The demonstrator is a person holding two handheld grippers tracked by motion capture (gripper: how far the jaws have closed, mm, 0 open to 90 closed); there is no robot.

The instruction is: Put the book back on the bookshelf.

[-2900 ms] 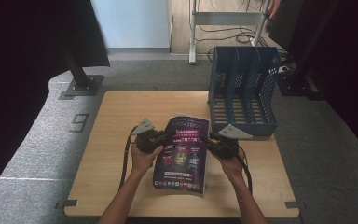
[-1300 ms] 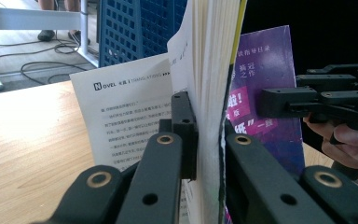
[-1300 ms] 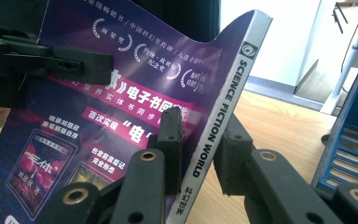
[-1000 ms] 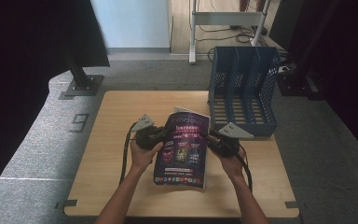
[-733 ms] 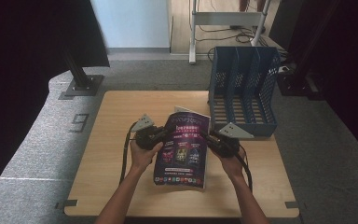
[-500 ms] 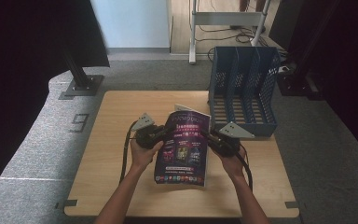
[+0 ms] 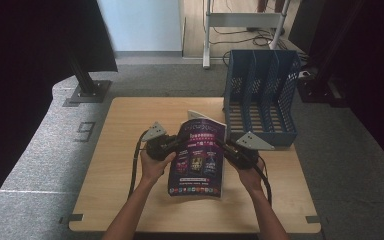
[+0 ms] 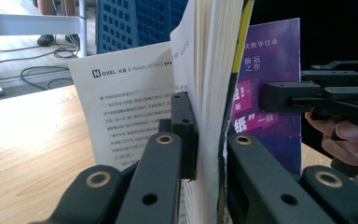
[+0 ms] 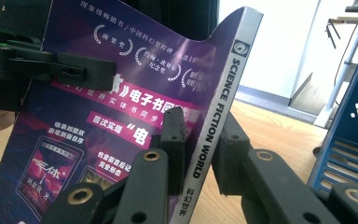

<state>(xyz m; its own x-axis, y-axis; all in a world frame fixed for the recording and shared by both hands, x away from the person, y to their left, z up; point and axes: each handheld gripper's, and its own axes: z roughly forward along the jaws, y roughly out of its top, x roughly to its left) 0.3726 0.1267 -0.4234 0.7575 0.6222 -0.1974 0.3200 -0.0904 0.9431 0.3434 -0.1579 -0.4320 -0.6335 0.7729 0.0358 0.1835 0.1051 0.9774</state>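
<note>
Magazine: the purple magazine [image 7: 198,157] is held up between both claws, its lower edge near the surface [image 7: 120,150], its top tilted away from the person, in the middle of the surface.
Loose page: one white page [image 8: 121,102] stands apart from the block of pages behind the cover.
Left claw: the left claw [image 7: 176,144] is clamped on the open edge of the magazine; in the left gripper view the pads press the pages from both sides.
Right claw: the right claw [image 7: 226,148] is closed on the spine side [image 9: 212,116]; its jaws have just been closing a little more, with the spine between them.
File rack: the blue file rack [image 7: 261,95] stands at the far right of the surface, just beside the right claw, and its slots look empty.
Step in hand: I judge it is lifting the magazine upright for one slot of the rack.
How to do well: keep both grips equally firm so the cover does not bend; turn the spine toward a slot; watch that the loose page does not catch on a divider.
</note>
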